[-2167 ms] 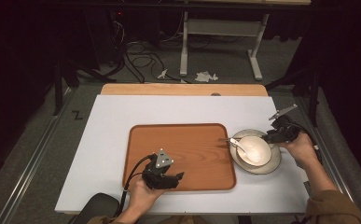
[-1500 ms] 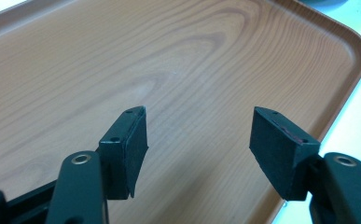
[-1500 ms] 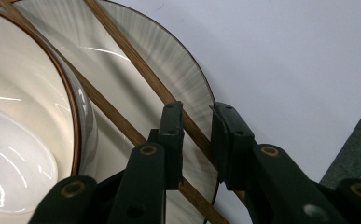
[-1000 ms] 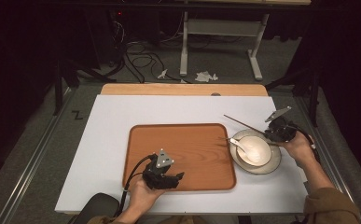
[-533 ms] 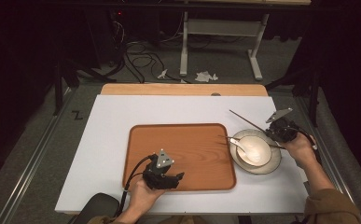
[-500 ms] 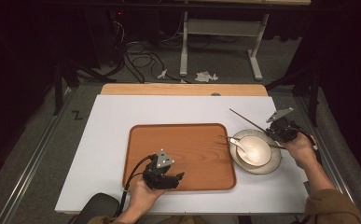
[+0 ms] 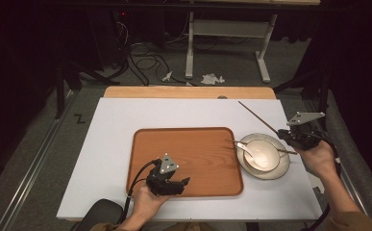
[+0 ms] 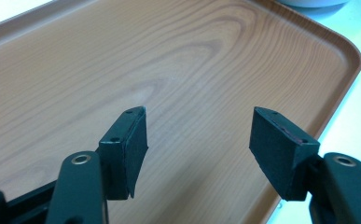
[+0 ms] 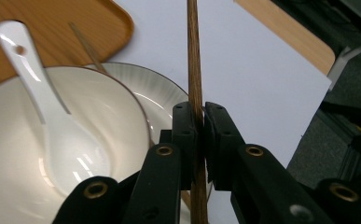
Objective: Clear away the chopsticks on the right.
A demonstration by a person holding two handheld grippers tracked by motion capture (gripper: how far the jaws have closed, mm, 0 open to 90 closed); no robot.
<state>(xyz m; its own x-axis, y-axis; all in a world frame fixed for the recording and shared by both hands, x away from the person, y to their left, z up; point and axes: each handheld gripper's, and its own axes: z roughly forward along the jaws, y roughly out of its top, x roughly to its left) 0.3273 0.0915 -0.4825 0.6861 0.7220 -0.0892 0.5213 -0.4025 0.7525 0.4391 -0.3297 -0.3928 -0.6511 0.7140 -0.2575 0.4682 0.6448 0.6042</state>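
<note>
Tray at centre of the table, bowl on its plate to the right.

The tray (image 7: 188, 154) lies on the table (image 7: 111, 144). Just right of it sits the plate (image 7: 282, 171), the bowl (image 7: 265, 151) on it, the spoon (image 7: 247, 150) in the bowl. 1 chopstick (image 7: 231, 141) lies across bowl and tray edge; 1 raised chopstick (image 7: 258, 117) slants behind the plate.

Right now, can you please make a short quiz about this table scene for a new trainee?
1. True or false: the right gripper is shut on a chopstick.
2. What lies in the bowl? A) a fork B) a white spoon C) a knife
3. Over what does the open left gripper hover?

Key: 1. True. 2. B. 3. The wooden tray.
</note>
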